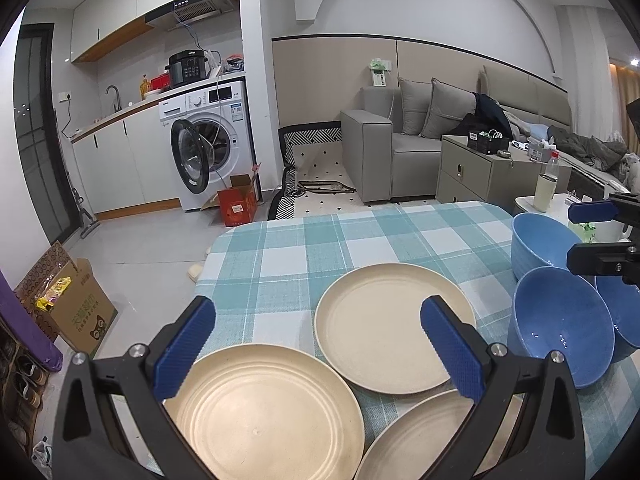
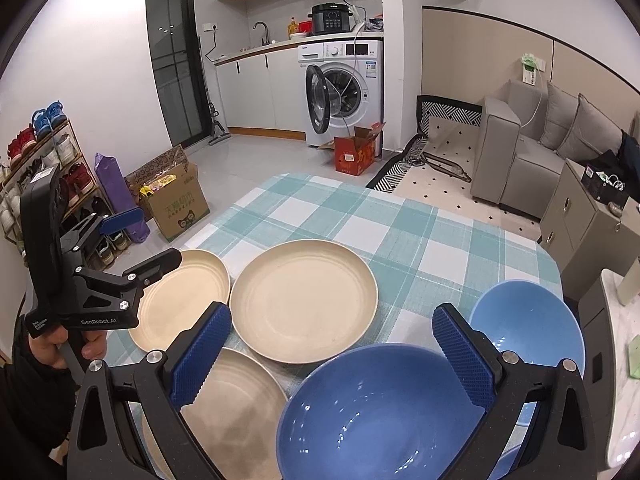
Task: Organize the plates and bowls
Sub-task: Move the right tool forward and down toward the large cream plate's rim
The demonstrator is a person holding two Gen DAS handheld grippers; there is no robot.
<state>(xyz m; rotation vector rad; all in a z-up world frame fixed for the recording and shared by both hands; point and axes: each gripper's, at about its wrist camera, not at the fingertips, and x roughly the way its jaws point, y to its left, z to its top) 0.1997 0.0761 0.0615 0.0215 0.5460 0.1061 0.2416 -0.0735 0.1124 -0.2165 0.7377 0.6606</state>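
With both the left tongs (image 1: 318, 350) and right tongs (image 2: 332, 354) released and empty over the checked worktop (image 2: 360, 216), three cream plates (image 2: 304, 300) lie at 10 o'clock of the blue bowls (image 2: 376, 412), so I'd pinch one plate's rim squarely before stacking.
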